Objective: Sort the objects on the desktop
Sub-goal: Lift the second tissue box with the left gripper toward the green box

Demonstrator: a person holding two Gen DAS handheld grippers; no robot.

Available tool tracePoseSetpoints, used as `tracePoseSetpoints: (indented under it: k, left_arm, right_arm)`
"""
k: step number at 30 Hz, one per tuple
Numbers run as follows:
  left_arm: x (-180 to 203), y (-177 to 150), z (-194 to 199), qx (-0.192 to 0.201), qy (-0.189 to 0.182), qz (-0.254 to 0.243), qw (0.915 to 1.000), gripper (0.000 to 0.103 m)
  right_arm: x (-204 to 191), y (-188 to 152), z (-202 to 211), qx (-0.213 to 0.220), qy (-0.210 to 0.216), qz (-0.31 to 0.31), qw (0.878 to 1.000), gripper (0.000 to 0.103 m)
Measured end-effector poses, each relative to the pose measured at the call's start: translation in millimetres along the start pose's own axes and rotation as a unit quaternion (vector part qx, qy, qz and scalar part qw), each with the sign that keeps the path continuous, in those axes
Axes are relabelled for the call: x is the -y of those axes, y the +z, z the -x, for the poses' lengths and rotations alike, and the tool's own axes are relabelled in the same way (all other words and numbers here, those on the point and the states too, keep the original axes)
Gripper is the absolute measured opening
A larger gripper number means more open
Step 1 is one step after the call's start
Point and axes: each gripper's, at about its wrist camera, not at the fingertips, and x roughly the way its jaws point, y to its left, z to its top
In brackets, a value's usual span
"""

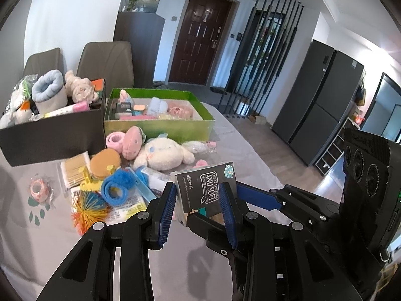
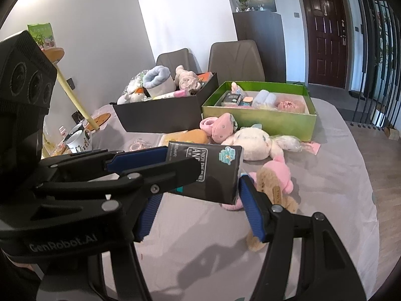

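Observation:
A black tissue pack [image 1: 203, 192] is held above the table between both grippers. My left gripper [image 1: 200, 195] has its blue pads on both sides of the pack and is shut on it. In the right wrist view the same pack [image 2: 210, 170] sits between my right gripper's [image 2: 200, 195] fingers, whose blue pads stand wide and seem apart from it; the left gripper's fingers [image 2: 140, 156] reach in from the left. A green box [image 1: 160, 123] and a black box [image 1: 50, 135] hold sorted items at the back.
Loose toys lie in front of the boxes: a white plush [image 1: 165, 153], a pink strawberry plush [image 1: 132, 143], a blue ring [image 1: 117, 188], a spiky orange ball [image 1: 87, 210]. A pink plush [image 2: 275, 178] lies under the right gripper. A mug [image 2: 80, 140] stands at the left.

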Motion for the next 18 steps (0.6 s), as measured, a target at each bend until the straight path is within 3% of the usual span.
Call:
tracePoseSetpoints:
  k: [18]
  left_arm:
    - [-0.9, 26.8, -1.2, 0.016, 0.007, -0.012, 0.9998, 0.035]
  right_arm:
    - [5.9, 27.4, -5.9, 0.019, 0.002, 0.001, 1.000, 0.063]
